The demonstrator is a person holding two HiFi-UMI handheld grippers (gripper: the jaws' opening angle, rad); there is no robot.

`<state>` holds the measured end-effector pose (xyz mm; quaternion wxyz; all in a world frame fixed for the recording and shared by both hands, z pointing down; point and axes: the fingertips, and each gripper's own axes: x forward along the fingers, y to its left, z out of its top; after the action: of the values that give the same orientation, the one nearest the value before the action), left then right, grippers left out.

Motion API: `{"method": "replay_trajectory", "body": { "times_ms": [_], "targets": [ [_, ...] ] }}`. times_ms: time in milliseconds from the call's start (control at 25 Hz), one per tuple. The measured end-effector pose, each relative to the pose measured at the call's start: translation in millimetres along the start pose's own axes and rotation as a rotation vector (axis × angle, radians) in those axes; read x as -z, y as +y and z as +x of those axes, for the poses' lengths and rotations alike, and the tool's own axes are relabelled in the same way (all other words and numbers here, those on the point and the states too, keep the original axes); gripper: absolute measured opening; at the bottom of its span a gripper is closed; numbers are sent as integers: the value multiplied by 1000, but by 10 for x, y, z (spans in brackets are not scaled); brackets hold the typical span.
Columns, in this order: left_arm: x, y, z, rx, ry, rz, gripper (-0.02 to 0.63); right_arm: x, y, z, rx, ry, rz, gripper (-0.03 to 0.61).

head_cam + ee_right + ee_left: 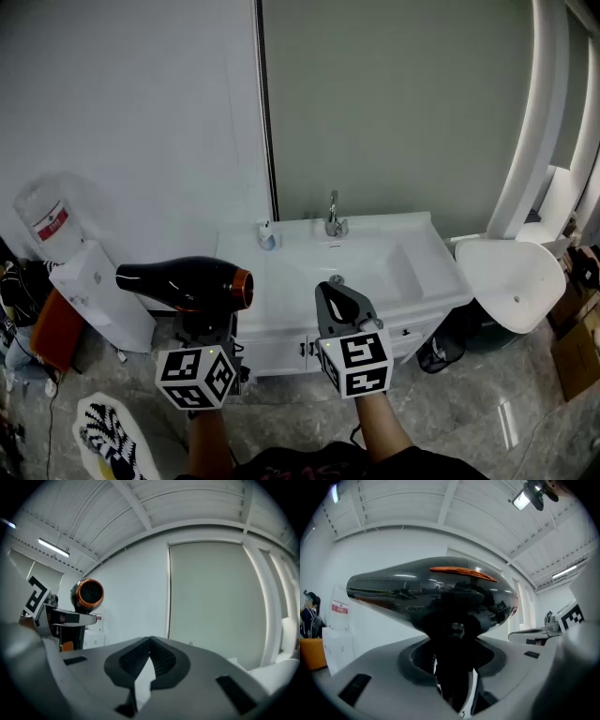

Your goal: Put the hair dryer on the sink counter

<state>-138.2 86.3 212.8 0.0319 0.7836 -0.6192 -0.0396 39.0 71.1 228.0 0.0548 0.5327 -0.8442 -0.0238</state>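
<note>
At the bottom of the frame, left of centre, the left gripper [204,326] has its jaws clamped on the handle of the hair dryer [183,283], whose dark barrel lies level in the air (orange ring at its right end). Beside it, the right gripper [330,291] holds nothing, its jaw tips pressed together. Beyond both, mid-frame, stands the white sink counter [417,258], its faucet [333,221] by the wall.

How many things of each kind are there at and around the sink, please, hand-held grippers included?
Left hand-held gripper and right hand-held gripper: 2
Hair dryer: 1
Faucet: 1
Small container on the sink counter: 1
White chair: 1
Water dispenser: 1
Total: 7
</note>
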Motion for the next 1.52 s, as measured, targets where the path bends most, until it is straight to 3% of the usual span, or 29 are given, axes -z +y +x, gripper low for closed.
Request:
{"method": "replay_trajectory", "body": {
  "times_ms": [800,1520],
  "targets": [
    [72,-86,1,-13,22,2,183,109,-104,-31,-23,5,38,21],
    [98,-453,293,-88,32,30,183,432,-666,87,-105,29,98,21]
  ]
}}
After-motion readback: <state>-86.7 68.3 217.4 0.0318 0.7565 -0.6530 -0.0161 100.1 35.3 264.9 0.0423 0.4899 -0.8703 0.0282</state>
